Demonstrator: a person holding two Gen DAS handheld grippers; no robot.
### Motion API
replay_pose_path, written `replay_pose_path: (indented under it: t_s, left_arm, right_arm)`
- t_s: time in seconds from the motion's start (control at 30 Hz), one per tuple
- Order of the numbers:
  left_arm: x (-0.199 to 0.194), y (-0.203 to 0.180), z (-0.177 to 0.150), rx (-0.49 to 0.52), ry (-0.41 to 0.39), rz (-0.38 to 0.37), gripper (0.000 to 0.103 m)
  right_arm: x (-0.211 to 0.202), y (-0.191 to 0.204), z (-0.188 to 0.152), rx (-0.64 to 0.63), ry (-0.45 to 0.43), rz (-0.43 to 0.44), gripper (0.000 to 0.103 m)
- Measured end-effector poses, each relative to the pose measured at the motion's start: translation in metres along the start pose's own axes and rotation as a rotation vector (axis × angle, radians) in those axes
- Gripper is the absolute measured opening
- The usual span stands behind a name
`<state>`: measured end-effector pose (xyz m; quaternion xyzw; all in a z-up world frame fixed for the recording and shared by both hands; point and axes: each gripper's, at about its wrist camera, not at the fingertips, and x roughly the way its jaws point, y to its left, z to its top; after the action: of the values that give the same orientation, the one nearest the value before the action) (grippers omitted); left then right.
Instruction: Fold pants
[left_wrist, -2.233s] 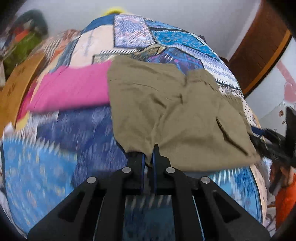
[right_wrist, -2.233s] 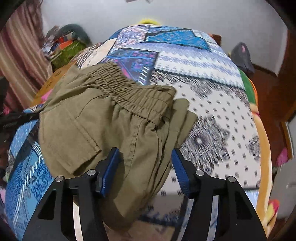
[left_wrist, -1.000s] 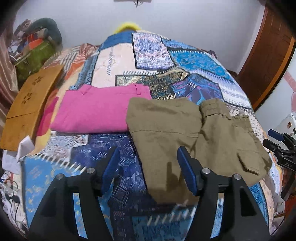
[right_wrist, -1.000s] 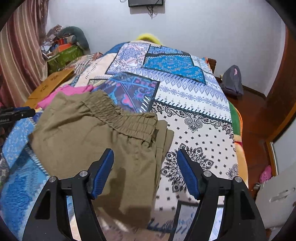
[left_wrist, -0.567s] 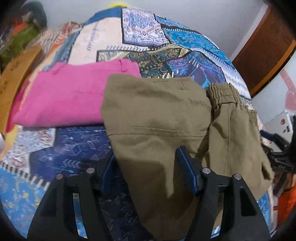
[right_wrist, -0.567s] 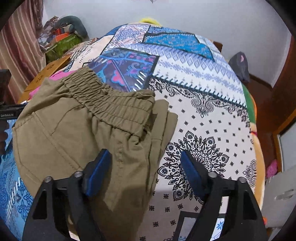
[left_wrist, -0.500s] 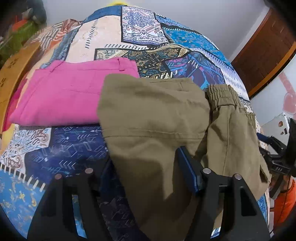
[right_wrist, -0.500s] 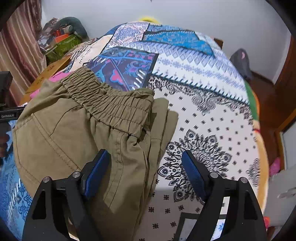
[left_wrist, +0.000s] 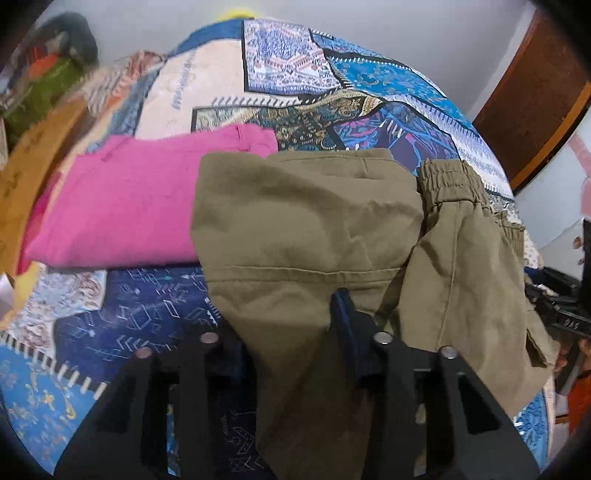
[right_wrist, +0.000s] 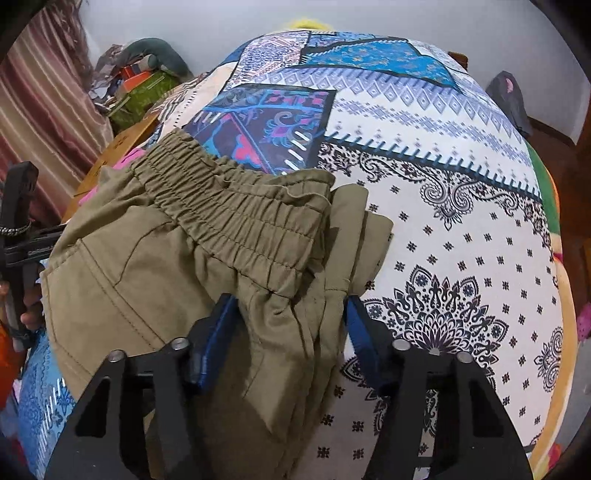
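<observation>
Olive-green pants (left_wrist: 314, 229) lie folded on the patterned bedspread (left_wrist: 295, 74), elastic waistband (right_wrist: 236, 218) toward the right side. My left gripper (left_wrist: 288, 321) is open, its fingers straddling the near edge of the folded leg cloth; the left finger is partly hidden under the fabric. My right gripper (right_wrist: 290, 328) is open, its blue-padded fingers either side of the bunched cloth just below the waistband. The right gripper's body shows in the left wrist view (left_wrist: 561, 306); the left gripper's body shows in the right wrist view (right_wrist: 22, 236).
Folded pink pants (left_wrist: 122, 206) lie on the bed left of the olive ones, touching them. A wooden board (left_wrist: 33, 155) and cluttered bags (right_wrist: 140, 85) sit off the bed's left side. A wooden door (left_wrist: 535, 85) stands at the right. A dark bag (right_wrist: 509, 99) lies on the floor.
Both grippers have come down and forward over the olive pants, so cloth now sits between each pair of open fingers. The left gripper, earlier shut on the leg end, is open.
</observation>
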<state>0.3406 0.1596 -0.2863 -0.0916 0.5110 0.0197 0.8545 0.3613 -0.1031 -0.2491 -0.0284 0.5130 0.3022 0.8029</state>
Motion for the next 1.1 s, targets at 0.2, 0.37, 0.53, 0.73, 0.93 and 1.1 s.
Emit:
replay_pose_path:
  t_s: [0.2,0.37,0.53,0.73,0.93,1.1]
  left_arm:
    - [-0.017,-0.005,0.001,0.004,-0.014,0.041,0.008]
    - [-0.044,-0.011,-0.003,0.004,-0.035,0.041,0.003]
    - [-0.081,-0.029,-0.005,0.047,-0.087,0.031,0.003]
    - [-0.126,-0.042,-0.009,0.083,-0.158,0.027,0.002]
    - [-0.164,-0.028,-0.006,0.066,-0.216,0.018,0.002]
    - [-0.183,-0.010,0.001,0.064,-0.251,0.054,0.002]
  right_arm:
    - [-0.019,0.012,0.002,-0.044,-0.040,-0.040,0.021]
    - [-0.054,0.019,-0.003,-0.033,-0.113,-0.018,0.016]
    - [-0.091,0.039,0.000,-0.050,-0.188,-0.002,0.014]
    - [-0.128,0.062,0.004,-0.080,-0.276,-0.011,0.013]
    - [-0.145,0.079,0.015,-0.099,-0.312,0.005,0.013]
    - [-0.142,0.102,0.031,-0.123,-0.325,0.014,0.013]
